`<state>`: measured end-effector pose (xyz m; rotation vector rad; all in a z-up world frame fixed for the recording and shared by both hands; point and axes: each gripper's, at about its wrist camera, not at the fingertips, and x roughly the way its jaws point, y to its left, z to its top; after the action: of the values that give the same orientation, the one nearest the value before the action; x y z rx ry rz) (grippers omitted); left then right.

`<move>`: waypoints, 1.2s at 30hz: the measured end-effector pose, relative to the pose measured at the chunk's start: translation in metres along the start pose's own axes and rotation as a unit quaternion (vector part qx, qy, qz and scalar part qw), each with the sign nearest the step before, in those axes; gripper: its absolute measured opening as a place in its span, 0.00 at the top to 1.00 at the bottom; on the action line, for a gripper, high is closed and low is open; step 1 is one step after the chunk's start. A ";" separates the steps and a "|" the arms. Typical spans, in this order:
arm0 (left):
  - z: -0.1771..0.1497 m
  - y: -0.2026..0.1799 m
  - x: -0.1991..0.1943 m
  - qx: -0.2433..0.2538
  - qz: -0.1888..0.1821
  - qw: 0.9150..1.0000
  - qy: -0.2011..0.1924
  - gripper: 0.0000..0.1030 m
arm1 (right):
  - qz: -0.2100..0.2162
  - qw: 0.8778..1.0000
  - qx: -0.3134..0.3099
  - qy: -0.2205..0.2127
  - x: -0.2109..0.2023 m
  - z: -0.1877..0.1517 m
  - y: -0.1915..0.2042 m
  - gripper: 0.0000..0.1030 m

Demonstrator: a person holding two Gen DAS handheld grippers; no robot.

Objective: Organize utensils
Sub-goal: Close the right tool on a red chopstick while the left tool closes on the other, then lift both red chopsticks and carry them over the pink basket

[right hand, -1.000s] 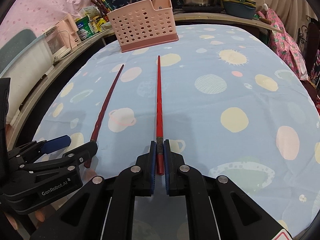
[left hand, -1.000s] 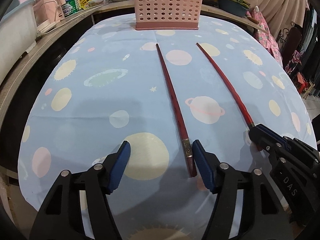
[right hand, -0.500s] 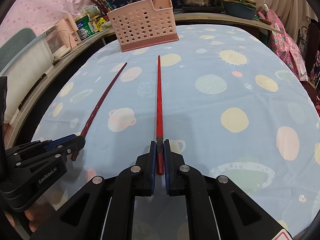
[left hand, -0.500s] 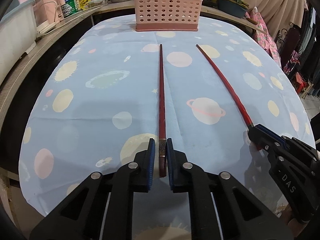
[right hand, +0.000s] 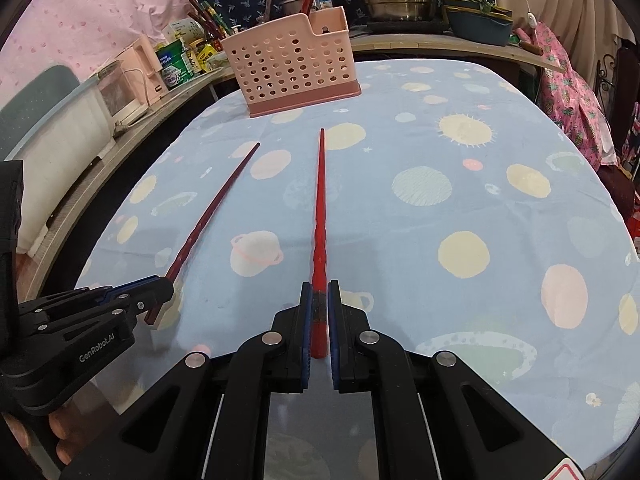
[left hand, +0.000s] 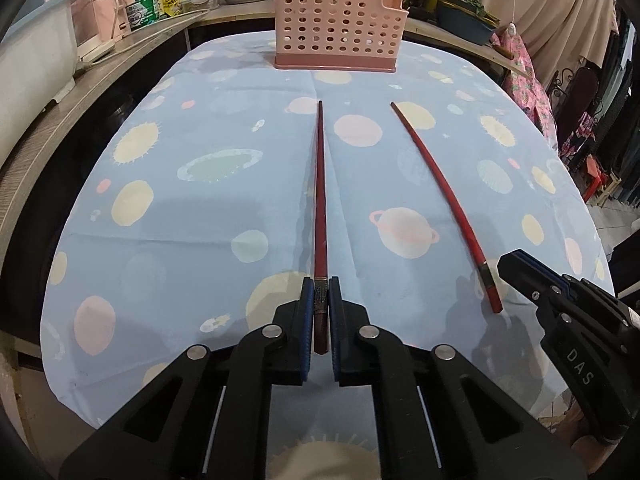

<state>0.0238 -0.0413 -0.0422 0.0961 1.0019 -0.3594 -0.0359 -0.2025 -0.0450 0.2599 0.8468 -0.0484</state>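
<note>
Left gripper [left hand: 320, 300]: the jaws are clamped on the thick near end of the dark red chopstick [left hand: 320, 200], the blue pads pressing both sides at its metal band. The figure for this gripper has come right down, so the grip is settled. The dark red chopstick runs straight away from the pads toward the far end of the table, its thin tip stopping short of the pink basket [left hand: 336, 28]. Whether the shaft rests on the cloth or is held just above it cannot be told.

Right gripper [right hand: 318, 304]: the jaws are clamped on the near end of the bright red chopstick [right hand: 320, 208], pads tight on both sides. The shaft points toward the far end of the table, its tip also short of the basket.

Relation between the two: the grippers stand side by side at the near edge, the left one on the left, and the chopsticks lie roughly parallel, apart from each other.

Surroundings: the tablecloth [left hand: 200, 208] is light blue with planets and suns. The perforated pink basket stands upright at the far end of the table, centred. In the right wrist view, utensil handles rise behind its rim. Beyond the table a counter [right hand: 440, 46] carries steel pots and packets.
</note>
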 end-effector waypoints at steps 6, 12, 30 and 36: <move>0.019 0.005 -0.029 -0.013 -0.010 0.999 -0.033 0.93 | 0.008 0.999 0.003 -0.031 -0.023 0.019 -0.001 0.95; 0.038 0.007 -0.052 -0.016 -0.012 0.998 -0.067 0.93 | 0.015 0.999 -0.008 -0.033 -0.028 0.038 -0.001 0.91; 0.023 0.002 -0.038 -0.009 -0.012 0.999 -0.040 0.93 | -0.010 0.999 -0.037 0.026 0.015 0.001 0.003 0.93; 0.038 0.005 -0.051 -0.013 -0.014 0.998 -0.060 0.93 | 0.006 0.999 -0.035 -0.011 -0.016 0.025 0.010 0.93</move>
<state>0.0312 -0.0327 0.0210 0.0357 0.8904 -0.3733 -0.0268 -0.1999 -0.0152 0.1985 0.8236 -0.0096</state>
